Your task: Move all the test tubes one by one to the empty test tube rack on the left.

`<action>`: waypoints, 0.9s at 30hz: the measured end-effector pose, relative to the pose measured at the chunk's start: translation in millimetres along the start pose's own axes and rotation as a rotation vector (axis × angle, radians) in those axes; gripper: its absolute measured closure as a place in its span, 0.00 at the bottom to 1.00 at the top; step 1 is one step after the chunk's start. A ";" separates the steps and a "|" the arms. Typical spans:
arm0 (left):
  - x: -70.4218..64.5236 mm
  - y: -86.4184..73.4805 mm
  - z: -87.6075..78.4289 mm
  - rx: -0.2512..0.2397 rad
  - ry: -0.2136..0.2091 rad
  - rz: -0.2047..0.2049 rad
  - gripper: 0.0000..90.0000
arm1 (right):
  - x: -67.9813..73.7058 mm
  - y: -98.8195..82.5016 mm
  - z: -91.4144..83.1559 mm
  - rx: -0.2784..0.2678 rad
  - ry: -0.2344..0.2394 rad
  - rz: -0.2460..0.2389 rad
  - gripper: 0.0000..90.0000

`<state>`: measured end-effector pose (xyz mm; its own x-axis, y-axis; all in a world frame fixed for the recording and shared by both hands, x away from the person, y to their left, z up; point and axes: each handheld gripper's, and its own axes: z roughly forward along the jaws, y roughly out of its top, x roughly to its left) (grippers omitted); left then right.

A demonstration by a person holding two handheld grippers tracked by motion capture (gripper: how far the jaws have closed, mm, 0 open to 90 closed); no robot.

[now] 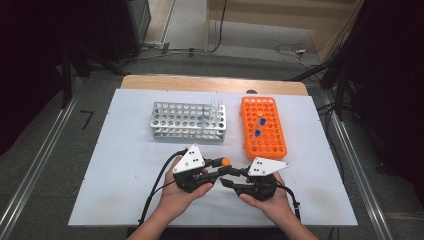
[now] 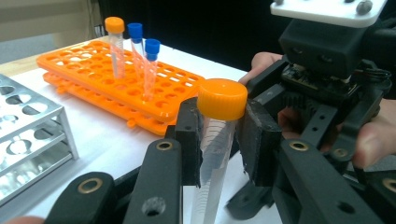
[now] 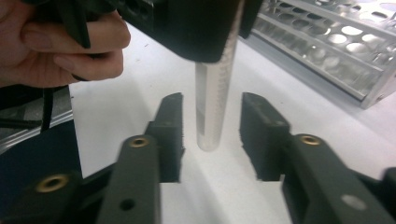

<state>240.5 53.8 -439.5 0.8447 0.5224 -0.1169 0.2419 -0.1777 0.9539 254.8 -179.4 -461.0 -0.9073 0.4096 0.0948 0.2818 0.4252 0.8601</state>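
Nearest the person, low on the counter (image 1: 125, 200), the two hands bring their tools together tip to tip. The left tool (image 2: 219, 135) is pinching a clear tube (image 2: 212, 163) with an orange cap (image 2: 222, 98): both pads press on the tube just under the cap, and the tube hangs roughly upright, tilted a little, between them. Seen from above, the cap (image 1: 226, 162) sits at the front of the left tool (image 1: 215, 167), just ahead of the hand (image 1: 180, 195) that carries it. The right tool (image 3: 210, 135) meets the tube from the opposite side, lower down; its jaws stand spread, one on each side of the tube's lower end (image 3: 210, 112), and neither pad touches the plastic. From above, the right tool (image 1: 231, 176) lies just beside the left, with the right hand (image 1: 267, 200) behind it. Beyond the left tool's tips, on its far left side, stands an orange rack (image 2: 116, 84) holding three more tubes, one orange-capped (image 2: 115, 44) and two blue-capped (image 2: 136, 46) (image 2: 151, 67), all leaning slightly. Closer on the left tool's left edge is a metal rack (image 2: 28, 135). In the high view the metal rack (image 1: 187, 121) and the orange rack (image 1: 263, 127) stand side by side well beyond both tools, the orange one ahead of the right hand.
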 end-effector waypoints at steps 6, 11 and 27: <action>5.7 1.0 -5.0 -0.016 0.017 -0.018 0.79 | -8.1 -5.1 -15.6 -0.033 -0.014 0.001 0.41; 11.8 2.0 -10.3 -0.028 0.056 -0.030 0.79 | -19.7 -9.8 -29.2 -0.047 -0.052 0.026 0.29; 43.1 3.0 -26.3 -0.047 0.141 -0.083 0.79 | -44.9 -30.6 -70.8 -0.071 -0.107 0.081 0.00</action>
<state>265.1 97.7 -434.3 0.7468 0.6458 -0.1589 0.2822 -0.0914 0.9550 264.8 -268.0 -456.0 -0.8430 0.5256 0.1143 0.3264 0.3308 0.8855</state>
